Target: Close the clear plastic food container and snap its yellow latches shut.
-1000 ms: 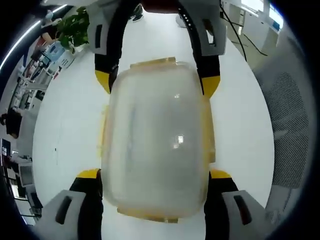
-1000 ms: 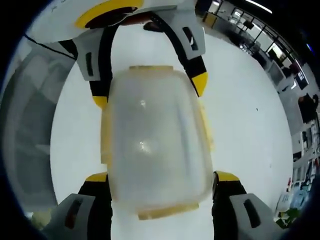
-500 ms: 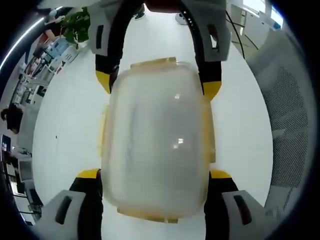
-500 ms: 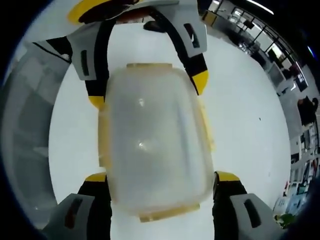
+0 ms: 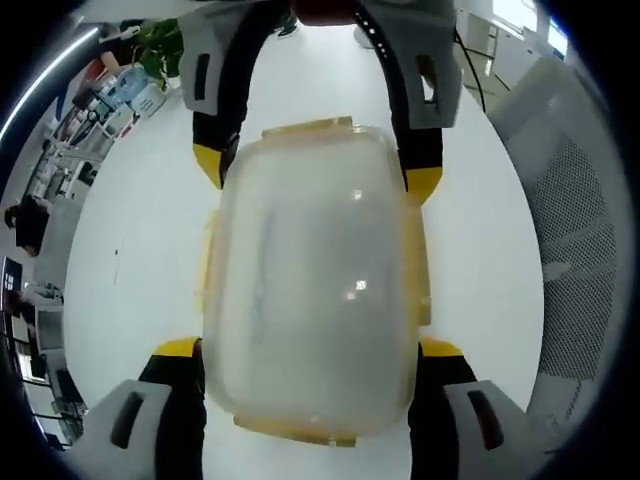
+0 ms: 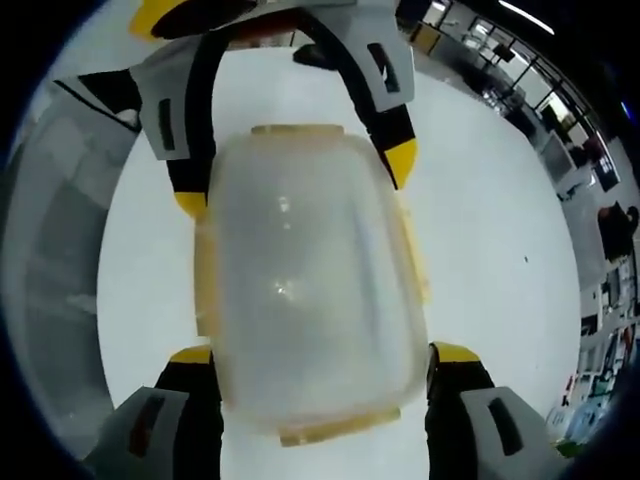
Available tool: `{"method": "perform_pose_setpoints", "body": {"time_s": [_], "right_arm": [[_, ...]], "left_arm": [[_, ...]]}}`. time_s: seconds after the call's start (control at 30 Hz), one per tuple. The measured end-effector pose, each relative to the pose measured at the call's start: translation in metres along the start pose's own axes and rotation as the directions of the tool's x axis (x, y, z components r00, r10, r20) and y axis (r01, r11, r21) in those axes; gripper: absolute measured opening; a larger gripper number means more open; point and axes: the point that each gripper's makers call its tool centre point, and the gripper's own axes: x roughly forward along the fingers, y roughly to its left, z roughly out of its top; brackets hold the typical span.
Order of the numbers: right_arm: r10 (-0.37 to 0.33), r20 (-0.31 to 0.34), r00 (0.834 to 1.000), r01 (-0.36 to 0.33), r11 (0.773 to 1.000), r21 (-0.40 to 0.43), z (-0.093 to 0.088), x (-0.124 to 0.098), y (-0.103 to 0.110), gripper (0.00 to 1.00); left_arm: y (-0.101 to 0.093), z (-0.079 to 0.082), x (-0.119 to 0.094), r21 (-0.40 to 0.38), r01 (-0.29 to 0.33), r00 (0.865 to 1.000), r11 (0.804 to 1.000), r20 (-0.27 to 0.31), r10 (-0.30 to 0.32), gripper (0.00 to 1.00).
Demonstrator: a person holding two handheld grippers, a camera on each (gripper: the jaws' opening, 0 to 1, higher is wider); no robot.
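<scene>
Hardly anything has moved vs the earlier frames: container sits the same between the jaws, only the bkgd drifted a bit, so my hands rolled slightly.

Left gripper (image 5: 310,345) is spread wide, one jaw each side of the clear plastic food container (image 5: 312,280), tips just beside its near corners; can't tell if they actually press it. Right gripper (image 6: 318,355) is the same from the opposite end, wide apart, straddling the box. Each gripper shows at the far end of the other's view.

Progress, my read: lid is on and looks seated. Yellow latches (image 5: 307,126) lie along the rim on all sides, but can't tell whether they're snapped or loose. Pressing them home is prob what's left.

No brand, label or writing I can read.
</scene>
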Motion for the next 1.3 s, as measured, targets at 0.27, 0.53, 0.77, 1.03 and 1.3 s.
{"method": "perform_pose_setpoints", "body": {"time_s": [0.27,0.53,0.77,1.03,1.3], "right_arm": [[0.003,0.008,1.0,-0.003,1.0,-0.004,0.002,0.001,-0.001,0.85],[0.002,0.006,1.0,-0.002,1.0,-0.024,0.004,0.004,-0.009,0.85],[0.0,0.02,1.0,0.0,1.0,-0.024,0.007,0.006,-0.016,0.86],[-0.001,0.03,1.0,0.002,1.0,-0.028,0.009,0.009,-0.026,0.86],[-0.006,0.029,1.0,0.007,0.999,-0.039,0.012,0.012,-0.036,0.86]], "left_arm": [[0.001,-0.001,0.001,0.001,0.006,1.0,1.0,-0.015,-0.006,0.86],[0.007,-0.002,0.002,-0.022,0.002,1.0,1.0,-0.009,-0.002,0.86],[0.015,-0.004,0.003,-0.029,0.002,1.0,1.0,-0.008,-0.002,0.87],[0.024,-0.006,0.005,-0.037,0.001,1.0,0.999,-0.007,-0.001,0.87],[0.032,-0.007,0.006,-0.051,-0.001,1.0,0.999,-0.004,0.001,0.87]]}}
